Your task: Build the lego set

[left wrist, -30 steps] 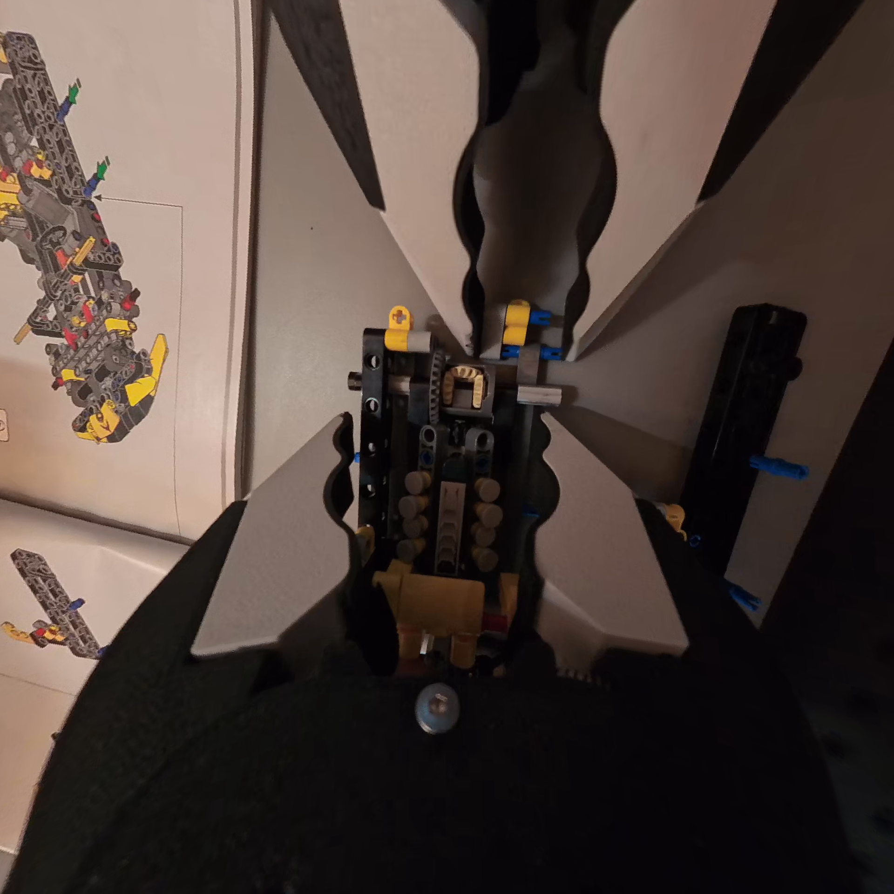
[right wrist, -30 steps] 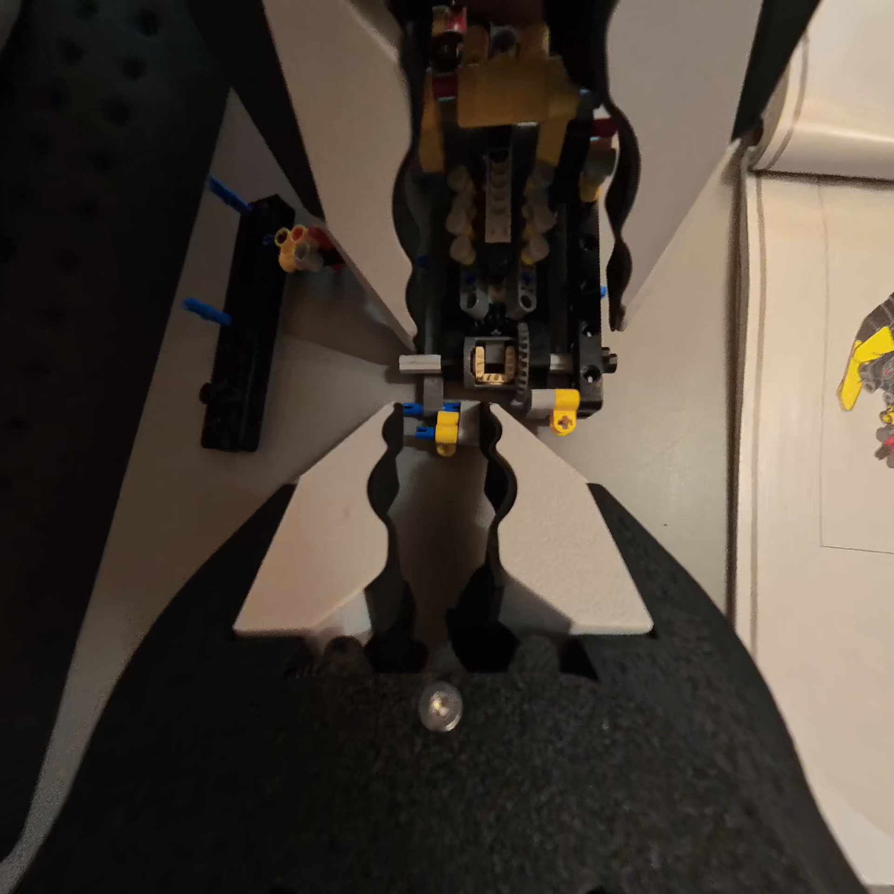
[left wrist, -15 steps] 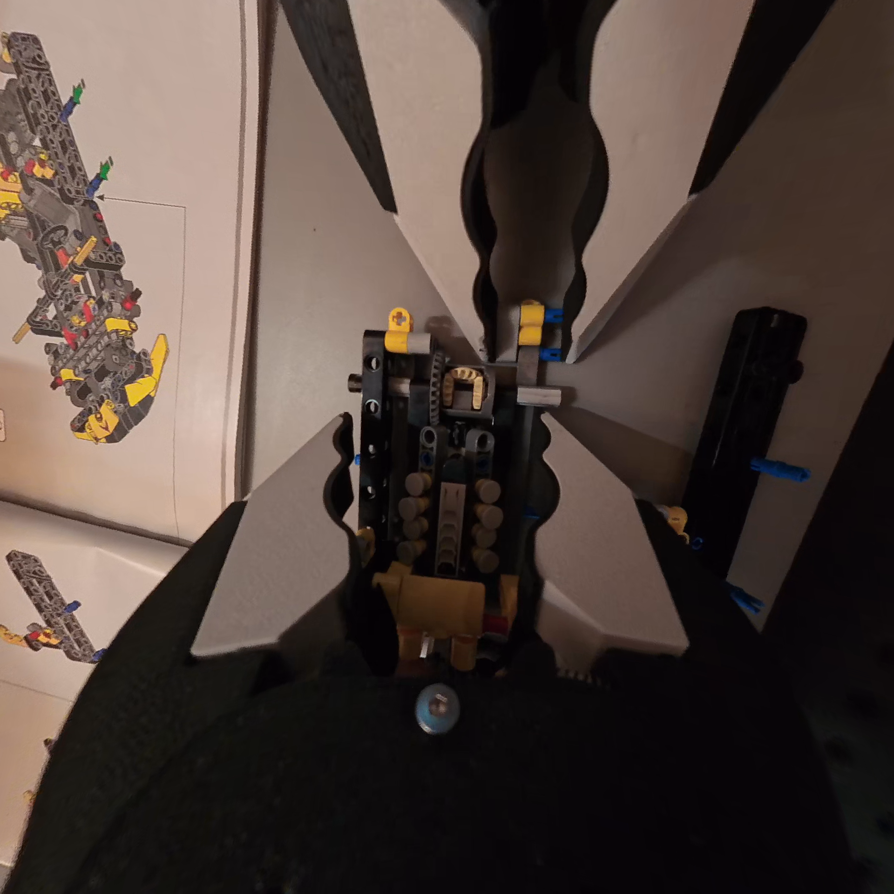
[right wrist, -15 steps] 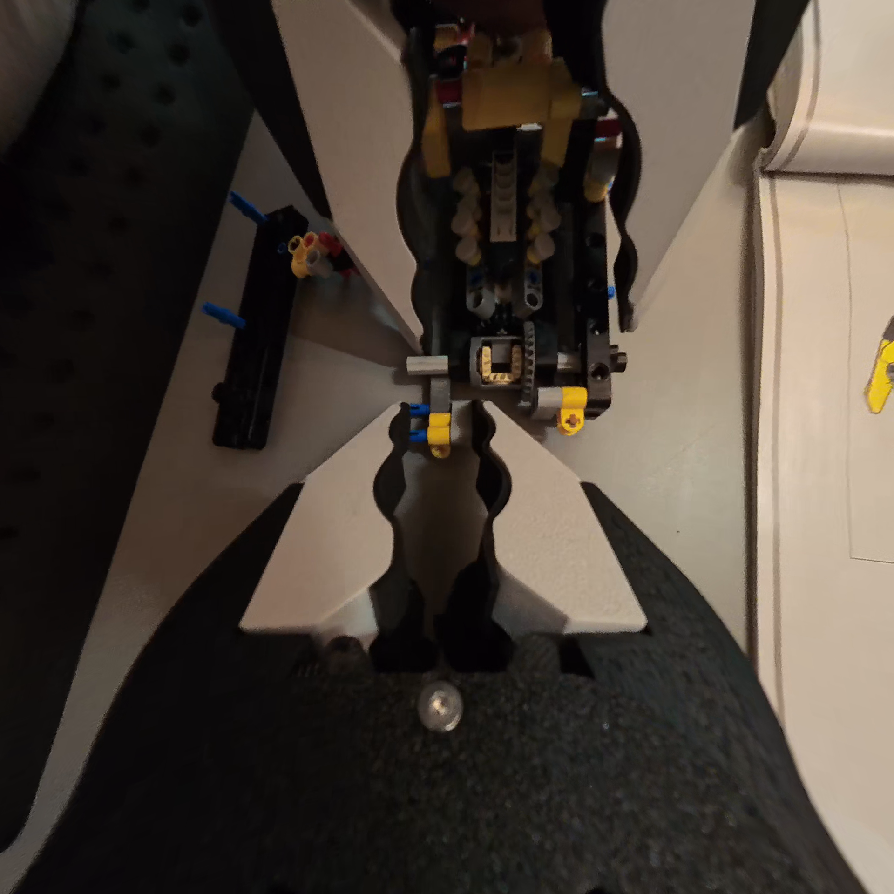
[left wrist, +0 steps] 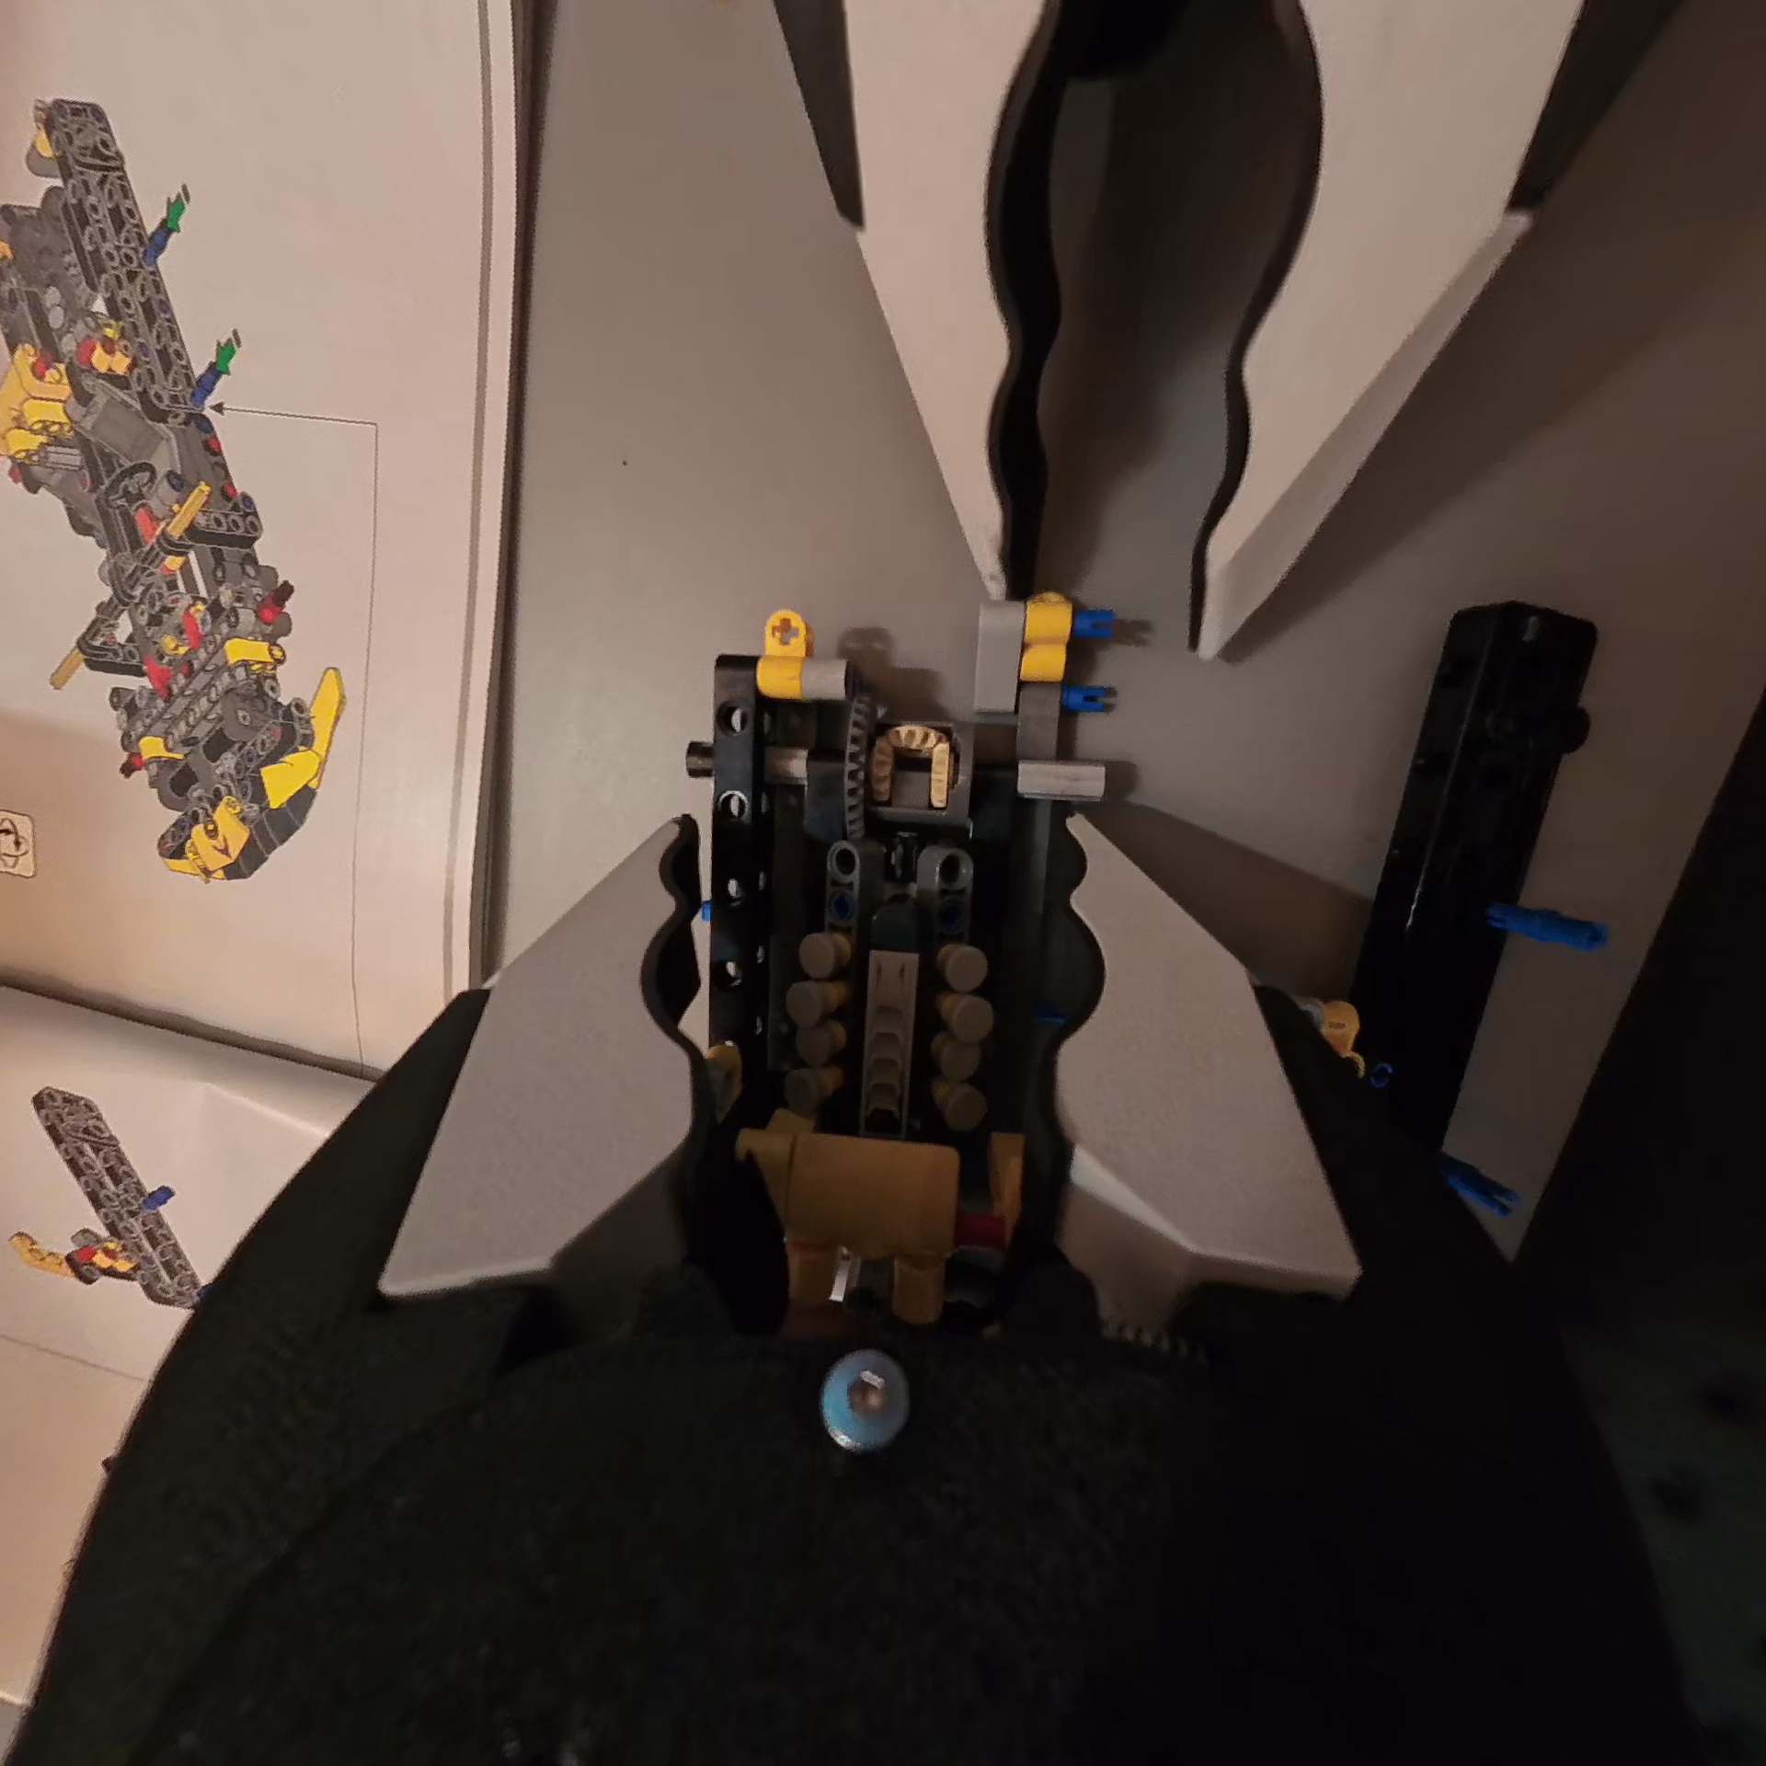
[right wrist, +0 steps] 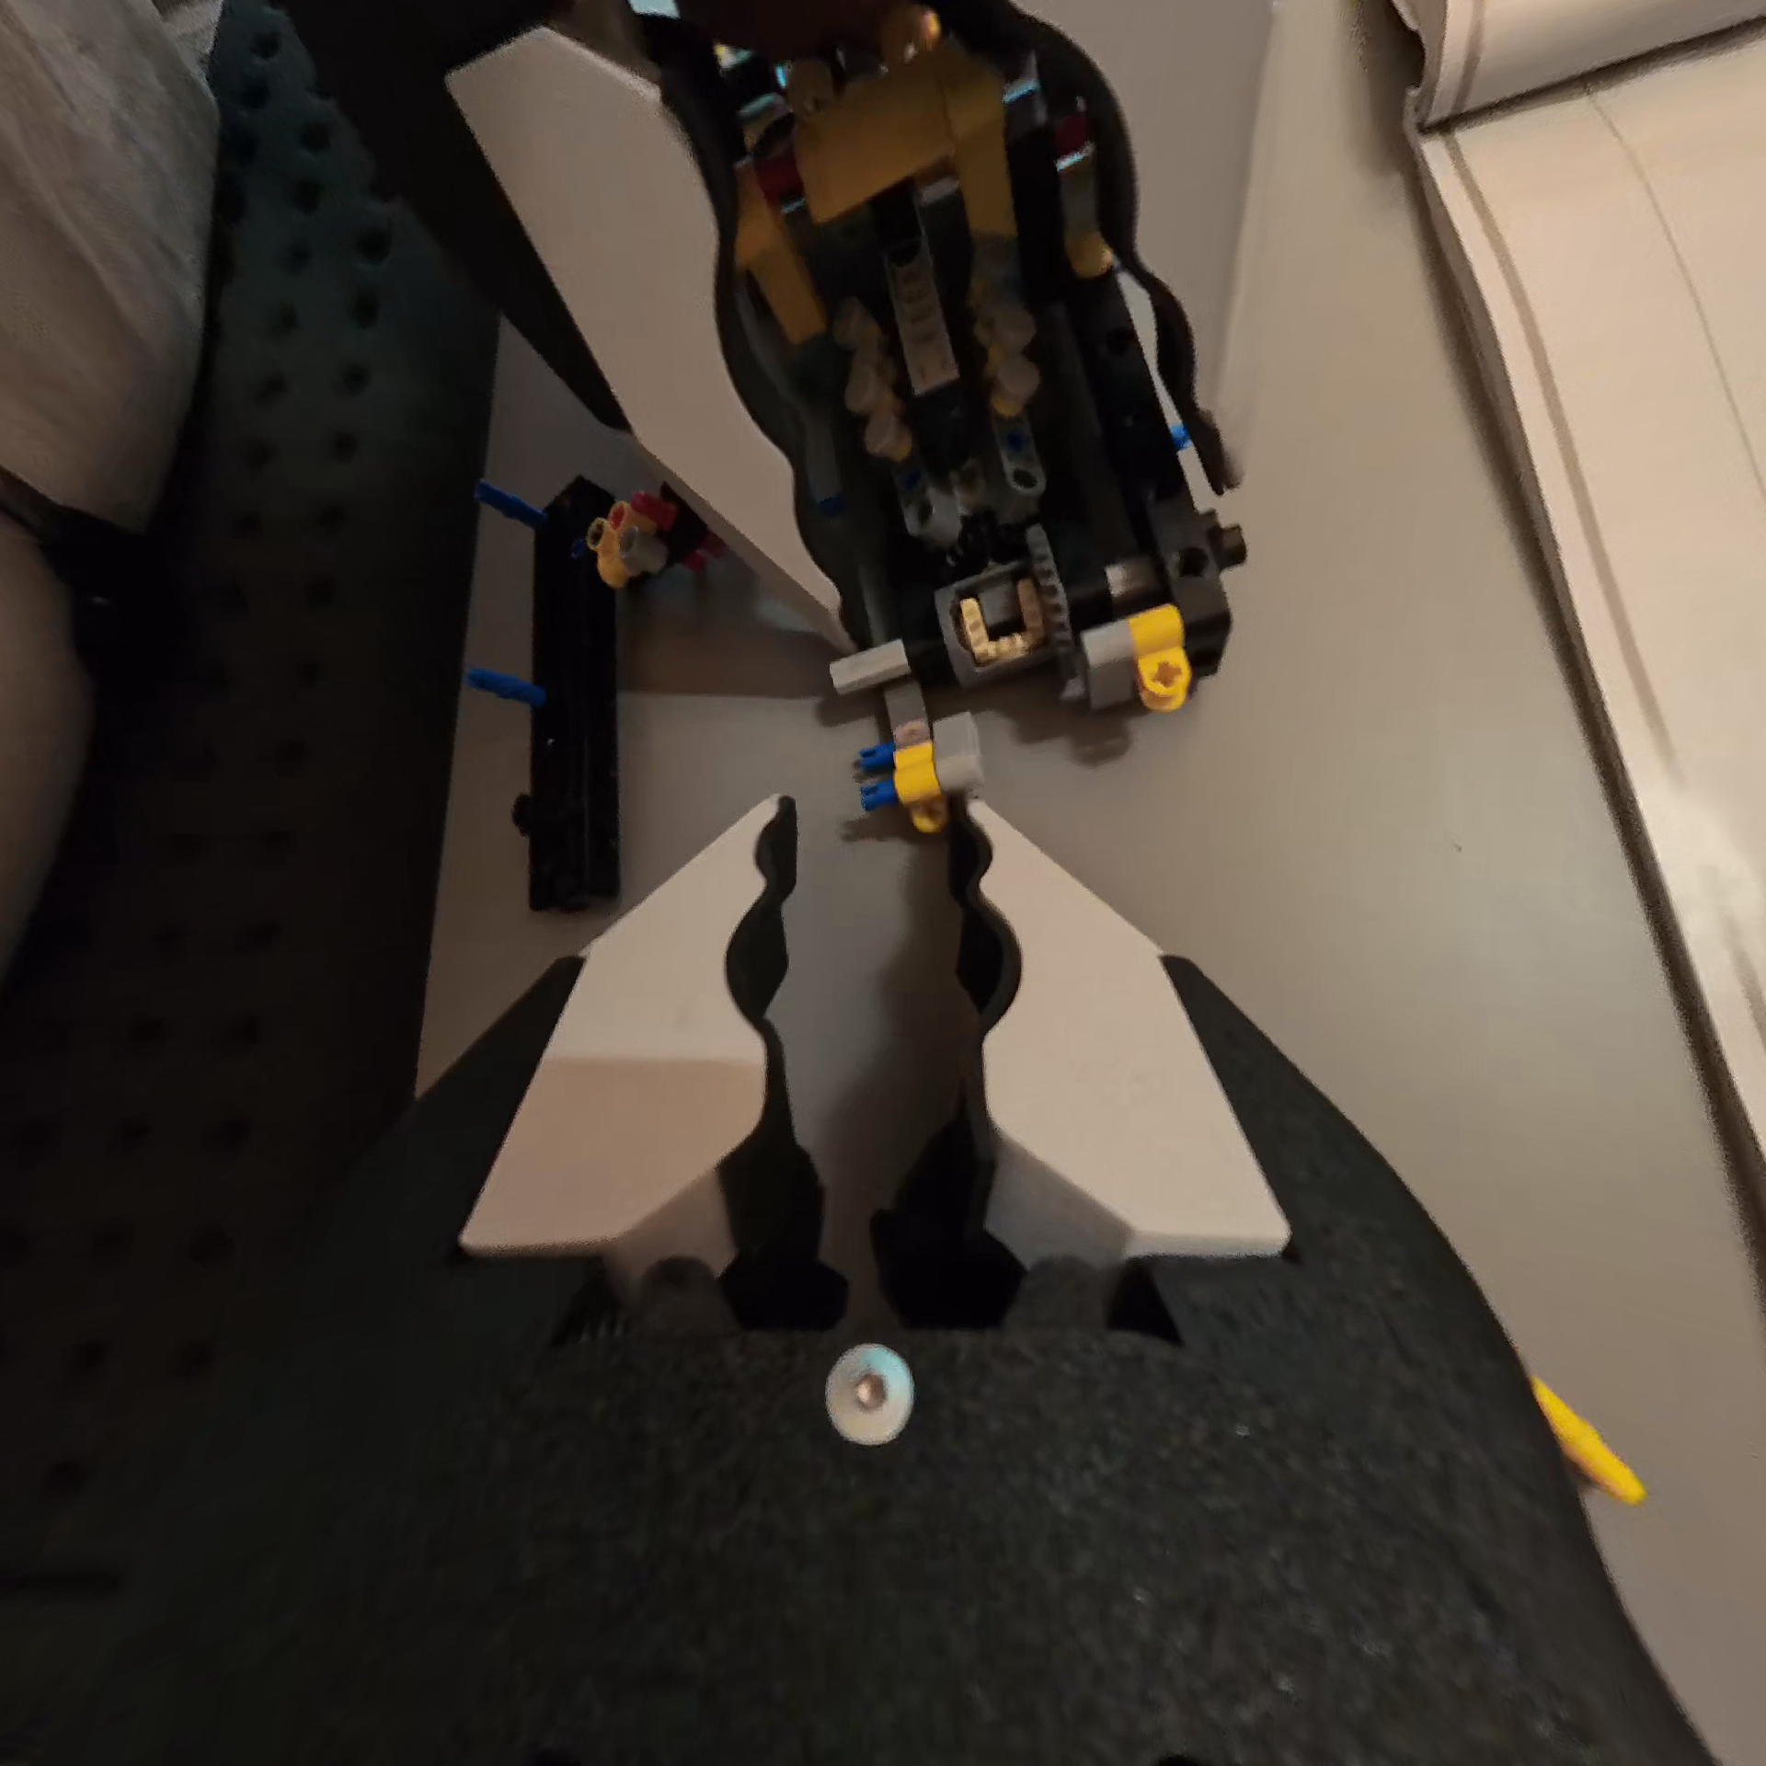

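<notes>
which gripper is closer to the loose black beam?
Left. The left gripper, clamped on the chassis, sits right beside the beam; the right gripper is open, farther off.

chassis [left wrist: 884,965]: black, yellow, tan | loose beam [left wrist: 1476,860]: black, blue pins | table [left wrist: 688,401]: grey

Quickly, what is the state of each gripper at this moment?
Left gripper: shut on the lego chassis, clamped at its sides.
Right gripper: open, holding nothing; the small yellow and grey connector piece sits just past its tips.
</notes>
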Available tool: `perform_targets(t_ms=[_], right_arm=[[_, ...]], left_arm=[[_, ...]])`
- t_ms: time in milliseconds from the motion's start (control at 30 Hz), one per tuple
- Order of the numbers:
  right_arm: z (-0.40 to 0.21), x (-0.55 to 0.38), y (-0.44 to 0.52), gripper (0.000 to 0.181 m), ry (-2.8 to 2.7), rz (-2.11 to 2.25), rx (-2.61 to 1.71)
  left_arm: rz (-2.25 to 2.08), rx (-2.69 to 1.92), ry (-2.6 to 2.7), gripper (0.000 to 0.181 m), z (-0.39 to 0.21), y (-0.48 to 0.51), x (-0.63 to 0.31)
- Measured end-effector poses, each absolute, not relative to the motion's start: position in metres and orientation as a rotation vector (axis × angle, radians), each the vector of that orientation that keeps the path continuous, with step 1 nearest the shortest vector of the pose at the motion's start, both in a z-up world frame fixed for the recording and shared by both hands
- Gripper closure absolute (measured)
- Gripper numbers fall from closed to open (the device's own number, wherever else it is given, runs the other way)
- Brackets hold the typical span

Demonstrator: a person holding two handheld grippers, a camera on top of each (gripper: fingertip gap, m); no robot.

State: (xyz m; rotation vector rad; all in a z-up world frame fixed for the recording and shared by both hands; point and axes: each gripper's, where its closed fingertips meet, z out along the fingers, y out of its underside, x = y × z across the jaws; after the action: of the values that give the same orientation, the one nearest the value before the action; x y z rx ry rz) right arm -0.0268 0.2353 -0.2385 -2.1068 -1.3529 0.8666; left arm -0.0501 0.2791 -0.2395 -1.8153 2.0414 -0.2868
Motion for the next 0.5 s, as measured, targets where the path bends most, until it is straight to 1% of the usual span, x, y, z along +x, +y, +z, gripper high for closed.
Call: perform_targets(t_ms=[133,333,500], right_arm=[[-0.226,-0.037,0.240,0.157,-1.285,0.849,-2.059],[-0.235,-0.035,0.242,0.155,-1.242,0.803,-2.114],[-0.227,-0.036,0.243,0.158,-1.188,0.782,-2.084]], left_arm=[[-0.283,-1.813,2.027,0.108,-0.239,0.279,-0.050],[-0.283,-1.793,2.021,0.108,-0.239,0.279,-0.050],[-0.282,-1.760,2.035,0.110,-0.238,0.278,-0.049]])
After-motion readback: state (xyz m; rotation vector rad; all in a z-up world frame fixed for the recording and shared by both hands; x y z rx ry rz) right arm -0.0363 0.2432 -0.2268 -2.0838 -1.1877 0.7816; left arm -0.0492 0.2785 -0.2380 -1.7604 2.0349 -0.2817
